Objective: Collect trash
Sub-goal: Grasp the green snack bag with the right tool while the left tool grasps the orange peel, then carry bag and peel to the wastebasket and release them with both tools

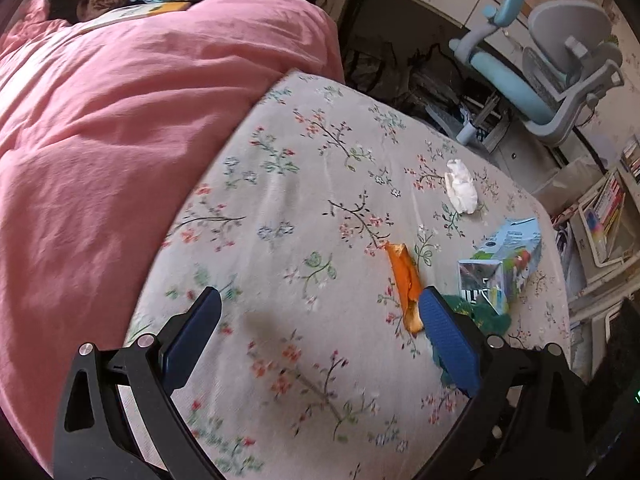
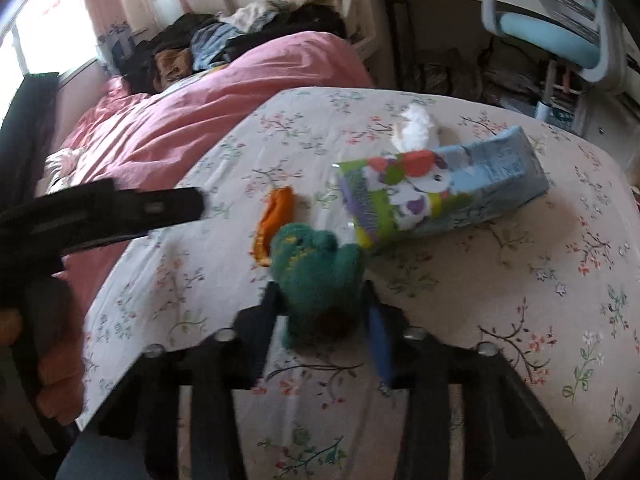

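On the floral bedsheet (image 1: 304, 200) lie an orange peel (image 1: 404, 280), a crumpled white tissue (image 1: 460, 186) and a blue drink carton (image 1: 504, 264) on its side. My left gripper (image 1: 320, 300) hovers open over bare sheet, its right finger beside the peel. In the right wrist view my right gripper (image 2: 322, 296) has its fingers pressed on either side of a green fuzzy cloth (image 2: 320, 264). The peel (image 2: 276, 216), carton (image 2: 440, 192) and tissue (image 2: 414, 128) lie just beyond it. A black finger (image 2: 160, 208) of the left gripper reaches in from the left.
A pink duvet (image 1: 140, 140) covers the left of the bed, with a pile of clothes (image 2: 248, 36) at its head. Beyond the bed's far edge stand a blue-and-grey desk chair (image 1: 560, 72) and a desk. Bookshelves (image 1: 608, 216) are at the right.
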Demonstrator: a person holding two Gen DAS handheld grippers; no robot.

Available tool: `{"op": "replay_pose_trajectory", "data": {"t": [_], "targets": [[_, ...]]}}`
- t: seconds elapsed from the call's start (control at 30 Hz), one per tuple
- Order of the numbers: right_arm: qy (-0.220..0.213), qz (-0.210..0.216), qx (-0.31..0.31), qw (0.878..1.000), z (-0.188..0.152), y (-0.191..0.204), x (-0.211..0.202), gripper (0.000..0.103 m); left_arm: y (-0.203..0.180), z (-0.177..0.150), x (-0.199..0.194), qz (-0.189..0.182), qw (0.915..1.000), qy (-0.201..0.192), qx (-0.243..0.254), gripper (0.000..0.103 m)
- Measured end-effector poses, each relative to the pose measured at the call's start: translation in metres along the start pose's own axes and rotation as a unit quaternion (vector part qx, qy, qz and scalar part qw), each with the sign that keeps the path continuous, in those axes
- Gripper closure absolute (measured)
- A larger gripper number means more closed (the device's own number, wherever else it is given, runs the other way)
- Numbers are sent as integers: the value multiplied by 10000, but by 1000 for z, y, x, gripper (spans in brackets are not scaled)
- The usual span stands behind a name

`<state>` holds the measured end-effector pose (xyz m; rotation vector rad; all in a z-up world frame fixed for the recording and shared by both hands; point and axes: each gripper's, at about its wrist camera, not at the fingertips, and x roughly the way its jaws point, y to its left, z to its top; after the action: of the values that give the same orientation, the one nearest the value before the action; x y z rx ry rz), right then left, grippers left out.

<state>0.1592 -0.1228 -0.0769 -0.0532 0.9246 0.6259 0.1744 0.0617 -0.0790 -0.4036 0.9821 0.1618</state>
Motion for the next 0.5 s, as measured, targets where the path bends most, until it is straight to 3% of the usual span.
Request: {"op": "replay_pose_trajectory", "data": {"t": [0.23, 0.3, 0.37, 0.4, 0.47, 0.5], "targets": [[108, 112, 19, 9999, -14, -6, -26, 75, -35, -2, 25, 82, 9988, 114, 472, 8], [131, 80, 37, 9999, -16, -8, -30, 75, -43, -2, 29, 180, 9977, 50, 646, 16], [173, 80, 146, 9997, -23, -14, -38, 76, -49, -2, 29, 296, 9959, -28, 851, 47], [182, 96, 215, 9996, -25, -16, -41, 76, -52, -2, 29, 263, 9950, -26, 965, 56], [179, 177, 381, 9990, -30, -19, -46, 76, -52, -5, 26, 178, 9941, 37, 1070, 87], [159, 225, 458, 9986, -33, -20, -50, 76, -51, -7, 24, 123, 9939, 91, 1094, 88]]}}
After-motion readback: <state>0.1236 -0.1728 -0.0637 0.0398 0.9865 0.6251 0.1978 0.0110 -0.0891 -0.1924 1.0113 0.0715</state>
